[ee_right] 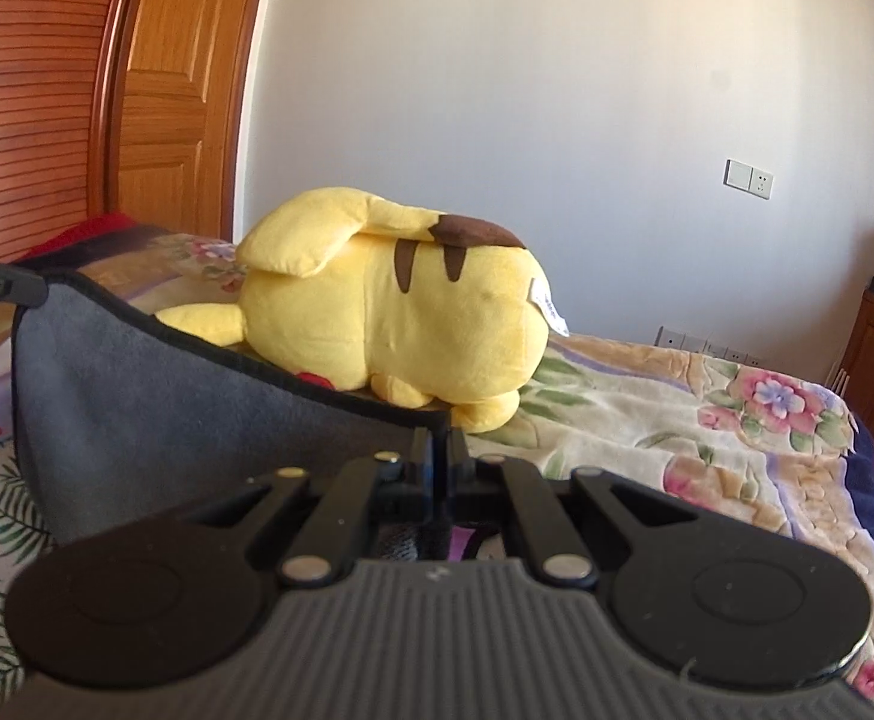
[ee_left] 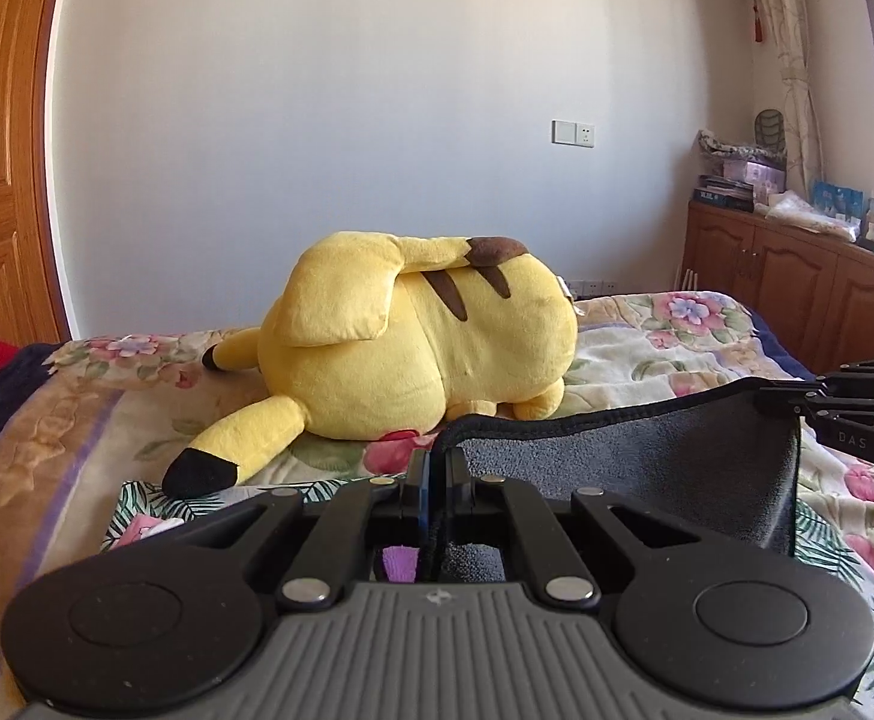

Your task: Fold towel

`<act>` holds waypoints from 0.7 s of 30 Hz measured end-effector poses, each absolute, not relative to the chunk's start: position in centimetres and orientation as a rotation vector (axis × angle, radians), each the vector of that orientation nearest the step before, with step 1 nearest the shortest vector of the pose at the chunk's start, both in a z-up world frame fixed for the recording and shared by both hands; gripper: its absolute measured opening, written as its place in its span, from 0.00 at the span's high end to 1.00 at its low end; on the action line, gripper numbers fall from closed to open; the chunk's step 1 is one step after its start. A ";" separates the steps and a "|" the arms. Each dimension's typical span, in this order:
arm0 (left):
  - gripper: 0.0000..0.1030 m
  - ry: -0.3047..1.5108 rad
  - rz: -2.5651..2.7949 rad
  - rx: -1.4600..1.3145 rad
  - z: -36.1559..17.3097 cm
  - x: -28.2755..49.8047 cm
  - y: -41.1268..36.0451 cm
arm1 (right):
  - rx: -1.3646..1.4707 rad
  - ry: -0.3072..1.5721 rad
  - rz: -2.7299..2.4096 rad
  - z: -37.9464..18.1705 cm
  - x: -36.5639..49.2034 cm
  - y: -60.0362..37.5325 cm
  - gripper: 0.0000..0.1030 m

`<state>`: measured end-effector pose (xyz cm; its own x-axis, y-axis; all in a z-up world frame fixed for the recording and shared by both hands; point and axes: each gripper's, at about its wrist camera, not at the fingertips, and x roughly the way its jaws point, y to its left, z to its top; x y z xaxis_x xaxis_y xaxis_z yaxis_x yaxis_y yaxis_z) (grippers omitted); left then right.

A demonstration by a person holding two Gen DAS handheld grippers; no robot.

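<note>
A dark grey towel [ee_left: 646, 468] is held up above the bed [ee_left: 646, 348], stretched between the two grippers along its black-bound top edge. In the left wrist view, the left gripper [ee_left: 435, 468] is seen with its fingers [ee_left: 416, 480] pressed together on one top corner of the towel, and the cloth is seen to sag slightly toward the right gripper [ee_left: 796, 405], whose fingers are clamped on the other top corner at the right edge of the picture. In the right wrist view, the same hold is shown from the other end: the right gripper [ee_right: 438, 450] is closed on the towel [ee_right: 167, 420] corner, and the left gripper [ee_right: 17, 288] is seen at the far left, gripping the opposite corner. Below the held edge the towel hangs down; its lower part is hidden behind the gripper bodies. A yellow plush toy [ee_left: 413, 348] is laid on its side on the floral bedspread just beyond the towel. A wooden cabinet [ee_left: 796, 288] is placed against the wall to the right of the bed, and a wooden door [ee_right: 179, 90] is seen on the left.
</note>
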<state>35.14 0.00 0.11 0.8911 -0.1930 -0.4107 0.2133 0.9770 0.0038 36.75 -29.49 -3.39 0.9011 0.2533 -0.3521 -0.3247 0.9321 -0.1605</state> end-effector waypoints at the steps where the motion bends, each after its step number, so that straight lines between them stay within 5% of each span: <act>1: 1.00 0.422 -0.211 0.048 -0.1 35.5 0.0 | -0.224 0.333 0.300 -3.6 37.0 -29.5 0.96; 21: 1.00 0.493 -0.124 0.089 -6.6 43.5 -0.8 | -0.302 0.395 0.283 -9.7 43.5 -28.7 0.96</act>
<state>43.54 -0.85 -6.64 0.8734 -0.0968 -0.4772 0.1396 0.9887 0.0550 43.49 -28.68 -9.70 0.8851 0.2100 -0.4154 -0.3263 0.9164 -0.2318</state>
